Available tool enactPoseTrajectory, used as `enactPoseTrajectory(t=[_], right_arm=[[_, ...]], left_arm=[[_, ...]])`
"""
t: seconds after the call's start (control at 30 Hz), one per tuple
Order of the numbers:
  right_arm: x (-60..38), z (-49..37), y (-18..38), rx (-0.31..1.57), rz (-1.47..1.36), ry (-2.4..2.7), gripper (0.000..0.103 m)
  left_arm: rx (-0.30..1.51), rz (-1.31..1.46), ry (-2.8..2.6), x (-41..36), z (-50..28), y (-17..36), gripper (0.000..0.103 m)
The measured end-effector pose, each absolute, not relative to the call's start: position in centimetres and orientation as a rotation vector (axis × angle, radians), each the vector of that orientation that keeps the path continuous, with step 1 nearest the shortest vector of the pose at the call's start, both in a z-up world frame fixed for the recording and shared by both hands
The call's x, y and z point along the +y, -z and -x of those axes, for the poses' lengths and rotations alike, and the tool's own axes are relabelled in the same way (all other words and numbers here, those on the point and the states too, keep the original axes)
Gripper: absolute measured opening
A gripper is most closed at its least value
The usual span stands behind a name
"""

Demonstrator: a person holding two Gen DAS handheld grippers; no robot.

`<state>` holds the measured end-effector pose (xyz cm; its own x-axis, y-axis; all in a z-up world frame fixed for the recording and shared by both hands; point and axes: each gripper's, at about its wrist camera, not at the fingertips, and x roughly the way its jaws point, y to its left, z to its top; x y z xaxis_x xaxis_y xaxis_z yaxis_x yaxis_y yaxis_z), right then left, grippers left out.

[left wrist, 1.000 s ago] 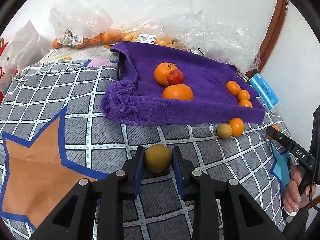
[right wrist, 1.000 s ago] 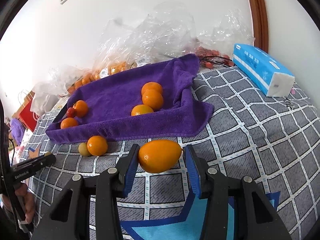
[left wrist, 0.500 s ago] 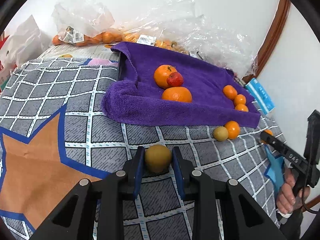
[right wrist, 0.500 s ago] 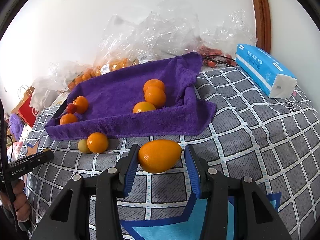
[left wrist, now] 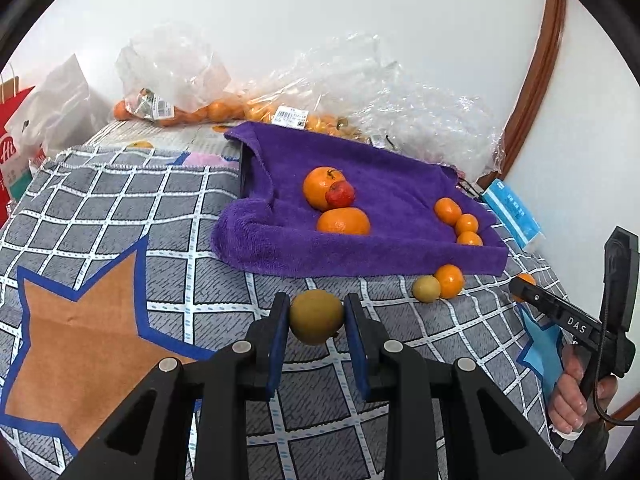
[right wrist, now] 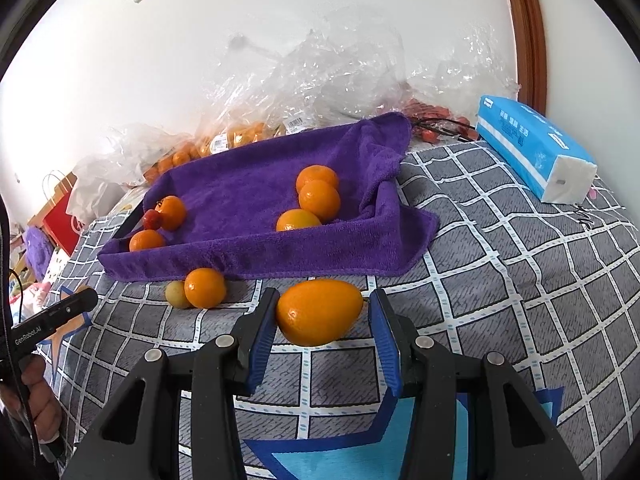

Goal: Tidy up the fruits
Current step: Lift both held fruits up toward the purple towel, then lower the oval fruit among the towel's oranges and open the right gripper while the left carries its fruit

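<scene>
The left gripper (left wrist: 316,320) has its blue-padded fingers (left wrist: 277,334) clenched on a round olive-brown fruit (left wrist: 316,316), both pads touching its sides, above a grey checked blanket (left wrist: 120,208) with a brown star outlined in blue. The right gripper (right wrist: 320,322) brackets a large orange oval fruit (right wrist: 319,311); its left pad touches the fruit, while at the right pad I cannot tell whether there is contact or a thin gap. Beyond both lies a purple towel (right wrist: 248,184) draped over a shallow tray, its near edge hanging onto the blanket. Inside, at the left, two oranges (left wrist: 343,221) and a small red fruit (left wrist: 340,194) sit touching; at the right, three small mandarins (right wrist: 319,199) cluster in a row. Just in front of the towel's near edge, a small yellow-green fruit (right wrist: 177,295) rests against a mandarin (right wrist: 205,287) on the blanket. Far behind, clear plastic bags (left wrist: 360,92) with more oranges lie against the white wall, and a blue tissue pack (right wrist: 532,152) sits at the far right.
</scene>
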<state>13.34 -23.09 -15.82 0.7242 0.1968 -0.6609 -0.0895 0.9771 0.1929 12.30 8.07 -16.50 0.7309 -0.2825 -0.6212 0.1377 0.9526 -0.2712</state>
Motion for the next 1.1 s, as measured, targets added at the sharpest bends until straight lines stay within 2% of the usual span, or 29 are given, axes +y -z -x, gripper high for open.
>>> enactPoseTrajectory(t=[0.57, 0.67, 1.1], right_arm=[[-22.6, -12.4, 14.7, 0.693, -0.149, -0.167, 0.046], [-22.6, -12.0, 13.9, 0.687, -0.16, -0.184, 0.046], [-22.6, -15.4, 8.6, 0.61, -0.131, -0.167, 0.046]], left_arm=[[0.627, 0.268, 0.191, 9.5, -11.4, 15.5, 0.026], [0.659, 0.287, 0.166, 10.0, -11.8, 15.1, 0.026], [0.613, 0.253, 0.142, 9.9, -14.4, 9.0, 0.026]])
